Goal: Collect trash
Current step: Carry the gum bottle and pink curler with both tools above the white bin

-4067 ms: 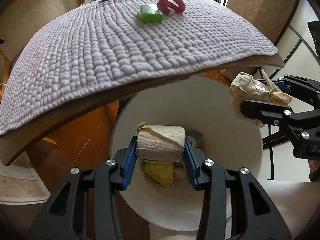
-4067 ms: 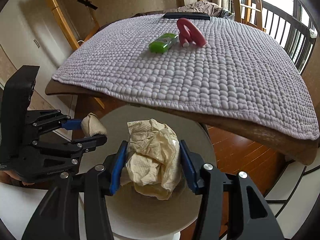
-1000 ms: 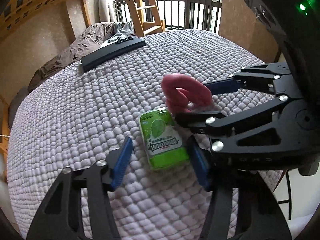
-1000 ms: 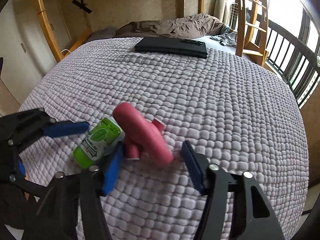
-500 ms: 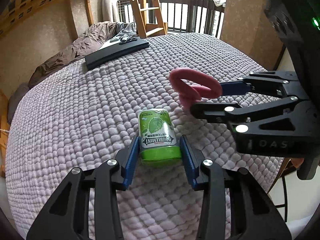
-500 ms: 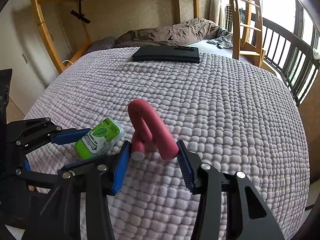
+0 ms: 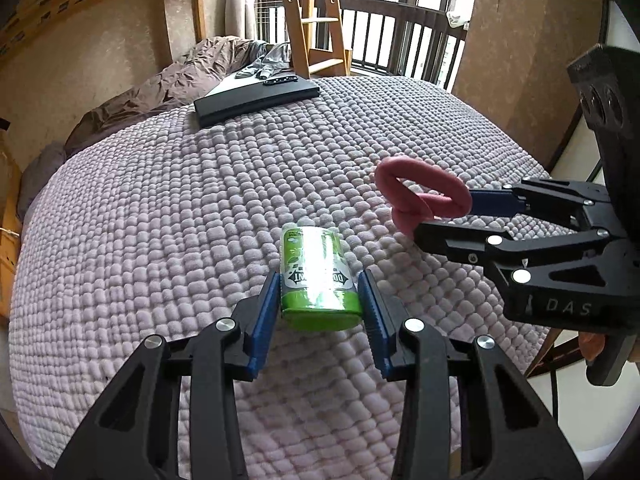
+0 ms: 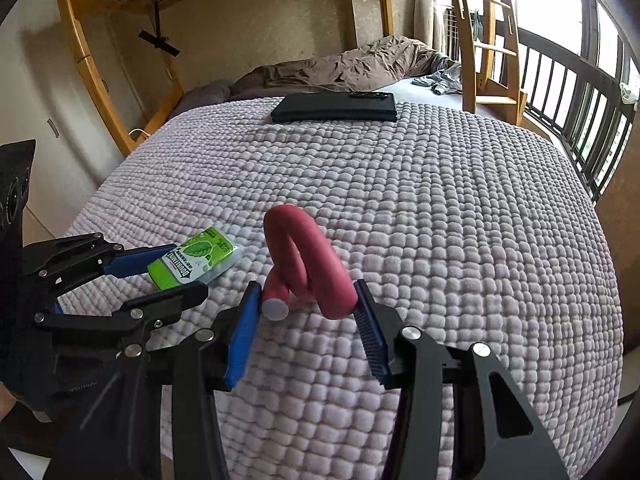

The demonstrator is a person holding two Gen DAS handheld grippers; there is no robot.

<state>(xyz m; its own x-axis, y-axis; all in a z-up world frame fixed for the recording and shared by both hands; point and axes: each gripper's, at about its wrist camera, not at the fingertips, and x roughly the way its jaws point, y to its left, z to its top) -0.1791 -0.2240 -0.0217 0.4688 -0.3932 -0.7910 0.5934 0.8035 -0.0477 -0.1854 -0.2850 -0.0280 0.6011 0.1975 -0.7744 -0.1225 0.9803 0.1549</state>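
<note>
The left gripper point(image 7: 319, 292) is clamped on the green gum pack point(image 7: 318, 278), with one blue pad on each long side. The pack looks lifted a little above the lilac knitted blanket point(image 7: 160, 240). I judge it light and rather stiff, but its wrapper is glossy and may be slippery, so taking it across the flat sides near its middle, as now, seems safer than at the thin sealed end.

The right gripper point(image 8: 306, 300) is closed on the red foam loop point(image 8: 304, 256), a bent tube whose cut end point(image 8: 275, 307) shows beside the left pad. It appears soft and springy, very light; the pads squeeze both legs of the loop together, which should stop it from rolling out.

Both things are close together above the near part of the blanket. Farther away, a flat black case point(image 8: 334, 108) lies on the blanket, well apart from them. No trash bin is visible here.
</note>
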